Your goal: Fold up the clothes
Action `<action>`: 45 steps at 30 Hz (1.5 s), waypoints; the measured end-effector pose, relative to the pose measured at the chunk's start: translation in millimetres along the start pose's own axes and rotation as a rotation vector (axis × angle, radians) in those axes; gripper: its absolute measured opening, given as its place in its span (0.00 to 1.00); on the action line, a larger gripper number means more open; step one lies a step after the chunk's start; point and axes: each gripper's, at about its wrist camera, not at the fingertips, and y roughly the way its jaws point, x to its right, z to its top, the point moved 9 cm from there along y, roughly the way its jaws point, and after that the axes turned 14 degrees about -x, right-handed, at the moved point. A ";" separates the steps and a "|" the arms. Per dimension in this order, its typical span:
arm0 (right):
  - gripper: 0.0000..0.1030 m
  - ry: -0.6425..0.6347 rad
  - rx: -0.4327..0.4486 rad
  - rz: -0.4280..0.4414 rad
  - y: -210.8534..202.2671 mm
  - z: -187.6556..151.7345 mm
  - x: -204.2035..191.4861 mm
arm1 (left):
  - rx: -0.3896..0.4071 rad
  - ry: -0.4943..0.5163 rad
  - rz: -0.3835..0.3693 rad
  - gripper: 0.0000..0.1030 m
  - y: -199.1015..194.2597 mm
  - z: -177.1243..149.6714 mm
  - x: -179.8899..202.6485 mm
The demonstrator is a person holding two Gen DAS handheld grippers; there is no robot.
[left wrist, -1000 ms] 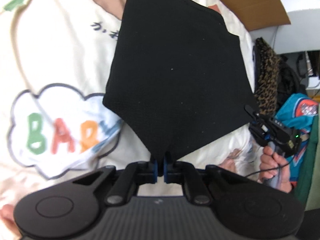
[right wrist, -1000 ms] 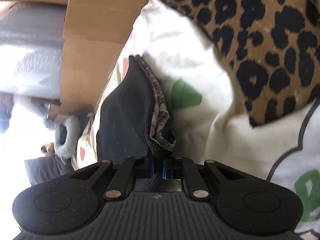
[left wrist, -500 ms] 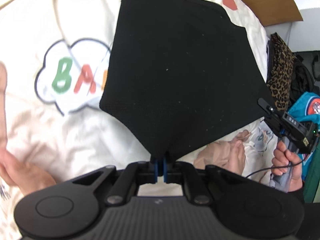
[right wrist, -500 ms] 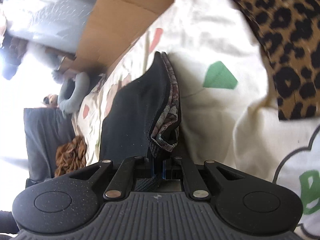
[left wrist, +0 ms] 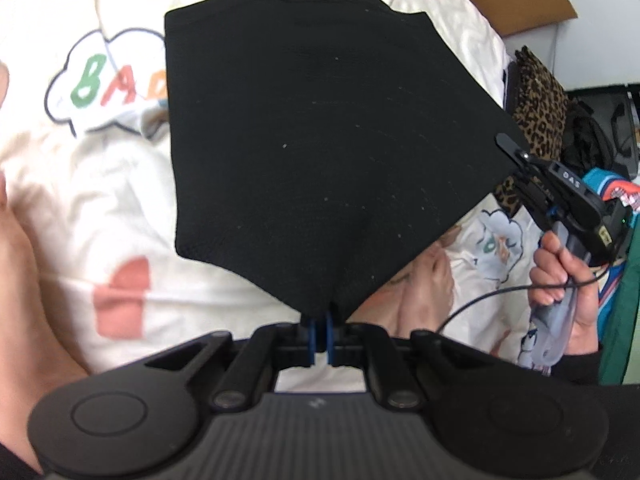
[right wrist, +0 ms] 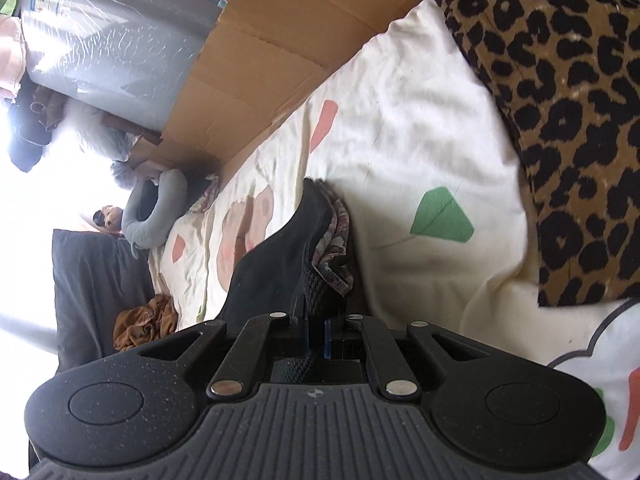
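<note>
A black garment (left wrist: 320, 140) hangs spread flat above a cream printed bedspread (left wrist: 100, 208). My left gripper (left wrist: 319, 322) is shut on its near corner. The right gripper (left wrist: 510, 146), held in a person's hand (left wrist: 560, 276), is clamped on the garment's right corner in the left wrist view. From the right wrist camera the black garment (right wrist: 280, 264) runs away edge-on, with a patterned lining (right wrist: 334, 240) showing along its fold, and my right gripper (right wrist: 316, 338) is shut on that edge.
A leopard-print cloth (right wrist: 560, 100) lies on the bed at the right, also seen as a leopard-print pile (left wrist: 536, 92). Brown cardboard (right wrist: 288, 52) borders the bed's far side. A grey neck pillow (right wrist: 156, 208) and a brown crumpled cloth (right wrist: 144, 320) lie beyond.
My left gripper has carried the garment corner sideways across the bedspread, so the printed cloud slid to the upper left. The right gripper rolled and rose a little; both keep their grip.
</note>
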 end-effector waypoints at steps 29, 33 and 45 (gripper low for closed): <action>0.10 0.067 0.035 -0.123 -6.1 11.7 43.5 | -0.049 -0.143 -0.050 0.13 88.5 -40.8 10.7; 0.19 0.108 0.038 -0.120 -11.0 7.1 54.1 | -0.105 -0.080 -0.011 0.29 82.3 -49.9 19.7; 0.32 0.145 0.022 -0.083 -13.8 -9.5 58.4 | -0.104 0.199 0.145 0.52 1.3 2.0 39.1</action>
